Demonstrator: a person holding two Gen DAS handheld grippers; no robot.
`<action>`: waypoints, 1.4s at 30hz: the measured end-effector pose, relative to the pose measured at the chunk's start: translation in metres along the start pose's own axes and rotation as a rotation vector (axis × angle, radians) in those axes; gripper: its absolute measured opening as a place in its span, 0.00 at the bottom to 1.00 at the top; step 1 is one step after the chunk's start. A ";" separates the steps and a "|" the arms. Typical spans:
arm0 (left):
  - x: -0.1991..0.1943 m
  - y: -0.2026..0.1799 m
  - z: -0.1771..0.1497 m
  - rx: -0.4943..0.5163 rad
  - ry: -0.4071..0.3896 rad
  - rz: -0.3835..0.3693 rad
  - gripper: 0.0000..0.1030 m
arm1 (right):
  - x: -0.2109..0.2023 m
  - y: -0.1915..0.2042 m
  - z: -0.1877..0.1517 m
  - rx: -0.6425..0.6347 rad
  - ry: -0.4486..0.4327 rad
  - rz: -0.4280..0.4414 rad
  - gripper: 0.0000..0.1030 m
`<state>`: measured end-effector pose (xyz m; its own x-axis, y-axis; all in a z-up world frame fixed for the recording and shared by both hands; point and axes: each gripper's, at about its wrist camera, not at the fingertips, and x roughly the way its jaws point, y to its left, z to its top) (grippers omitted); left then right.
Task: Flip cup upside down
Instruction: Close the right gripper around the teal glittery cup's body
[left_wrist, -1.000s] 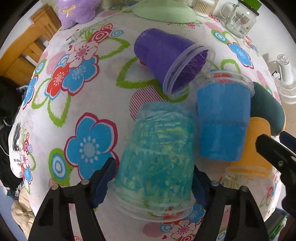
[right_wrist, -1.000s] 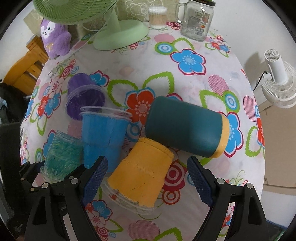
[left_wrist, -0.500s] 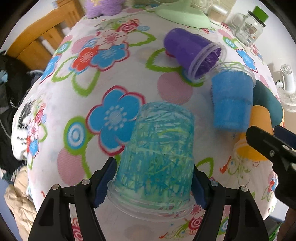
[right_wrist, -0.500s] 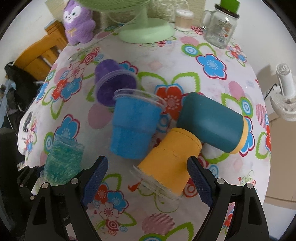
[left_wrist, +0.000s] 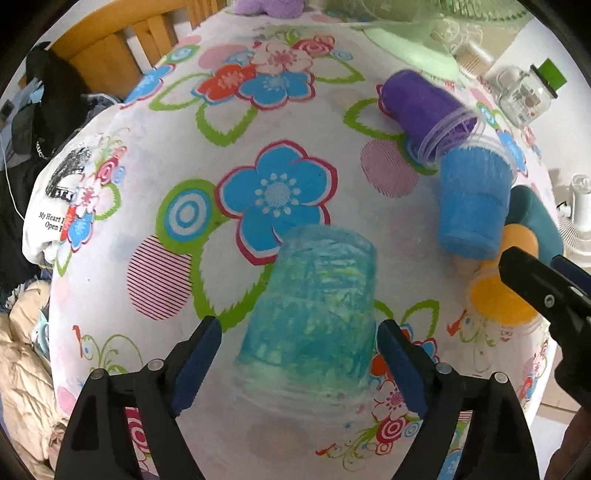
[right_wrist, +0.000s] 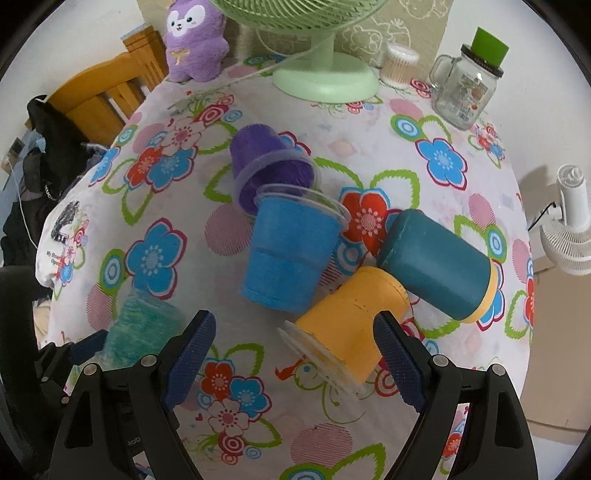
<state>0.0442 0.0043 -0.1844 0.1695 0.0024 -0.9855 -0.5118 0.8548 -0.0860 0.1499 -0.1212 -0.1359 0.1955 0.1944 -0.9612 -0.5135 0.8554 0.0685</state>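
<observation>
Left wrist view shows the left gripper (left_wrist: 299, 363) spread wide, its blue-padded fingers (left_wrist: 195, 360) standing on either side of a clear plastic cup streaked turquoise inside (left_wrist: 314, 314). That cup stands upside down, rim down on the flower-printed tablecloth (left_wrist: 207, 155) near the table's front edge; the left pad is clearly apart from the cup, while the right pad sits just beside its wall, and contact there cannot be told.

Right wrist view shows the right gripper (right_wrist: 293, 360) also spread wide, holding nothing, with an orange plastic cup with a clear rim (right_wrist: 351, 317) lying on its side between the fingers and just ahead of them. Touching the orange cup's base lies a dark teal tumbler with a yellow band (right_wrist: 439, 264), also on its side. A blue plastic cup (right_wrist: 291, 254) lies tipped beside them, its mouth against a purple plastic cup (right_wrist: 269, 166) that is also on its side. Toward the table's far edge stand a green fan base (right_wrist: 327, 79), a glass mason jar with a green lid (right_wrist: 467, 86), and a purple plush toy (right_wrist: 195, 37).
</observation>
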 end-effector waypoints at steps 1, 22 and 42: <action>-0.001 0.001 0.004 0.000 -0.004 0.001 0.86 | -0.003 0.002 0.001 0.000 -0.007 0.002 0.87; -0.048 0.043 0.037 0.231 -0.068 0.080 0.89 | 0.005 0.079 -0.001 0.208 0.053 0.158 0.87; 0.006 0.072 0.059 0.318 0.022 0.064 0.89 | 0.071 0.103 -0.001 0.325 0.236 0.109 0.73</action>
<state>0.0577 0.0963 -0.1876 0.1254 0.0530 -0.9907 -0.2319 0.9725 0.0227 0.1102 -0.0200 -0.1971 -0.0614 0.2095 -0.9759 -0.2230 0.9501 0.2181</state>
